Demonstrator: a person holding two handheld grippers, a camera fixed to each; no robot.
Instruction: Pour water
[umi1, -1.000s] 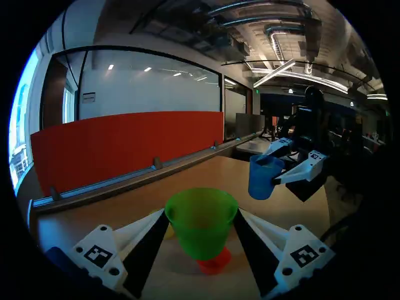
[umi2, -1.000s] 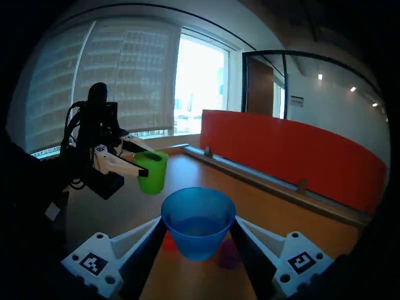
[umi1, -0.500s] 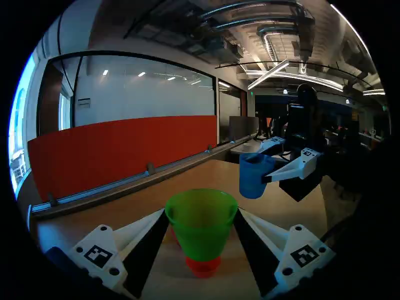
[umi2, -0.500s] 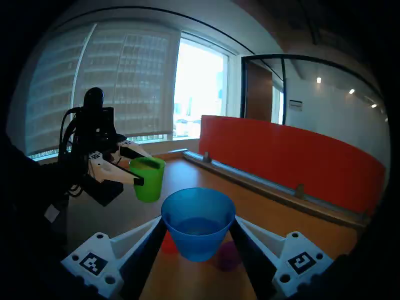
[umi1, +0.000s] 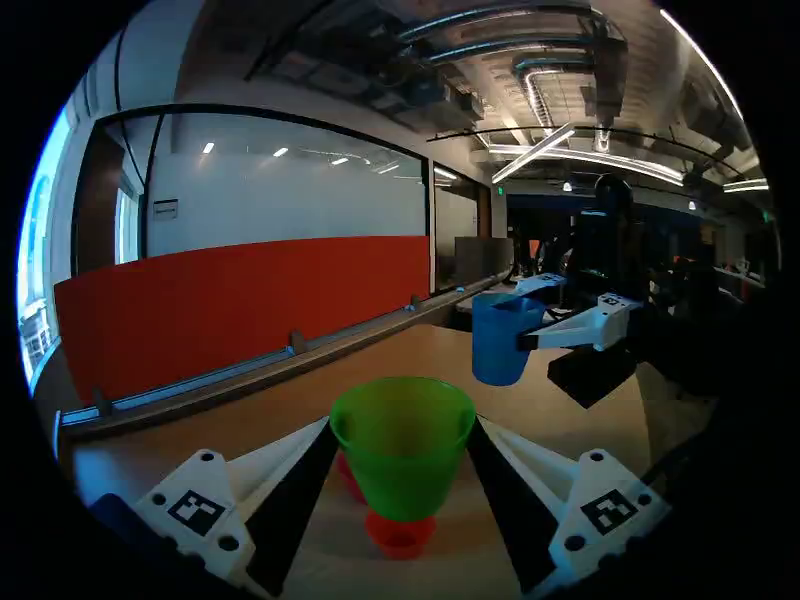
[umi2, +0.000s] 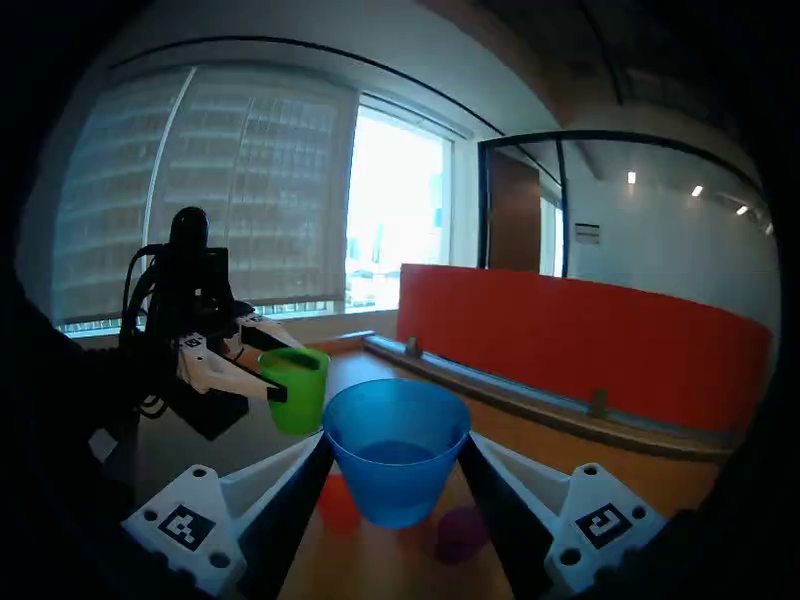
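In the left gripper view my left gripper (umi1: 402, 470) is shut on a green cup (umi1: 402, 450), held upright above the wooden table (umi1: 560, 410). Farther off to the right, the right gripper (umi1: 500, 345) holds a blue cup (umi1: 497, 338) in the air. In the right gripper view my right gripper (umi2: 396, 480) is shut on that blue cup (umi2: 396, 460), upright, with water in its lower part. The left gripper (umi2: 285, 385) with the green cup (umi2: 296, 388) hangs at the left, a little beyond the blue cup.
A red cup (umi1: 398, 532) stands on the table under the green cup. A red cup (umi2: 338, 503) and a purple cup (umi2: 460, 532) sit on the table (umi2: 520, 440) below the blue one. A red divider (umi1: 240, 300) with a rail runs along the far edge.
Both grippers have risen and drawn a little closer together. The blue cup has shifted left and up in the left gripper view; the green cup sits lower and nearer in the right gripper view.
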